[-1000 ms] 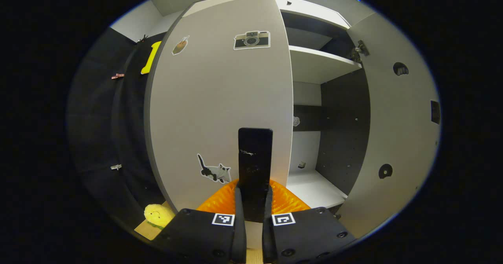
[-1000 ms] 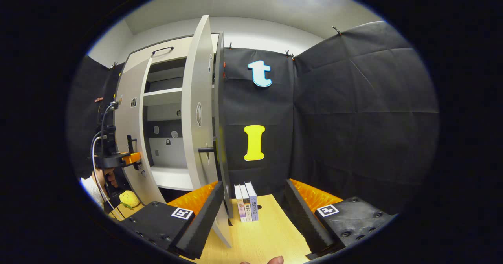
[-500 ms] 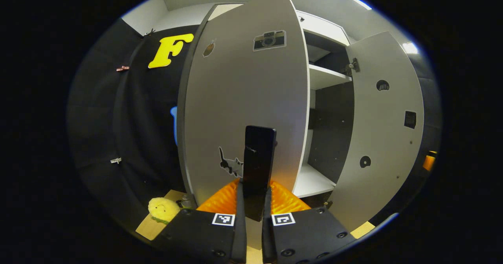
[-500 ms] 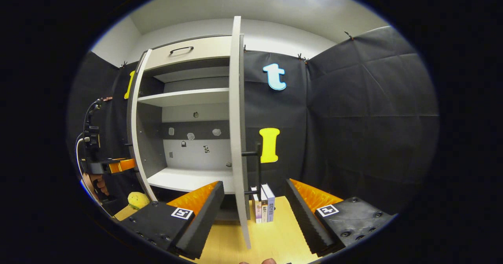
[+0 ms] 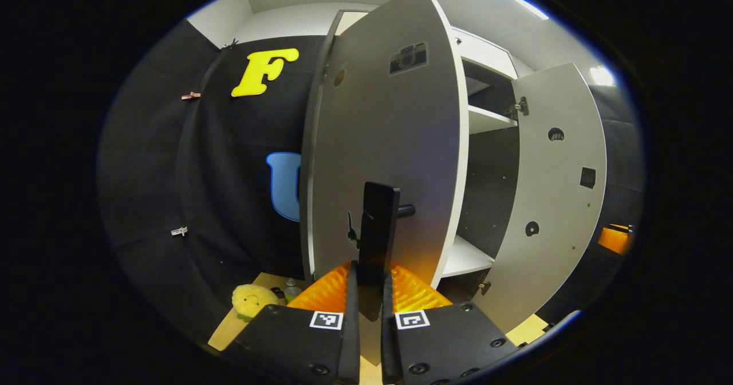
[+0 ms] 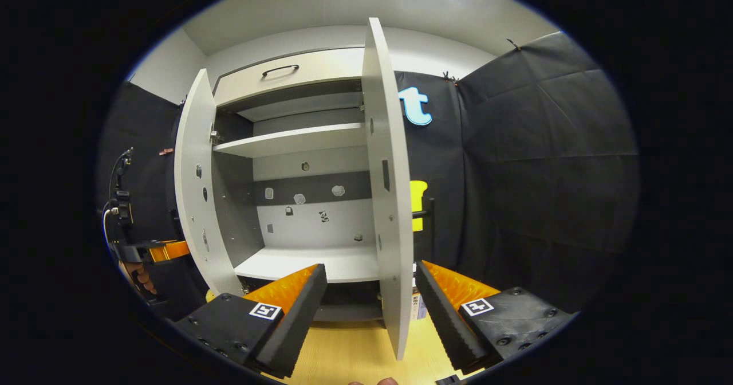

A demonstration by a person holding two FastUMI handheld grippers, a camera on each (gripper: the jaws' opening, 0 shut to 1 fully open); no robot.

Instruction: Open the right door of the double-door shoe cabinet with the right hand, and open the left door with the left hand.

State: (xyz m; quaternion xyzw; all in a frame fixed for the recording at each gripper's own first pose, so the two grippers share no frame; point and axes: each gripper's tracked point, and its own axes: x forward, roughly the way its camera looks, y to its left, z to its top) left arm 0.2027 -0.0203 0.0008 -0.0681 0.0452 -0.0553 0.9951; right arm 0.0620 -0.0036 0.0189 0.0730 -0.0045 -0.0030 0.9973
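shoe cabinet stands with both doors swung out. left gripper is clamped on the black handle of the left door, late in its swing; next it likely needs to let go. right gripper gapes wide, holding nothing, with the right door edge-on between its fingers. since a second ago, the left door has swung further out from the cabinet.
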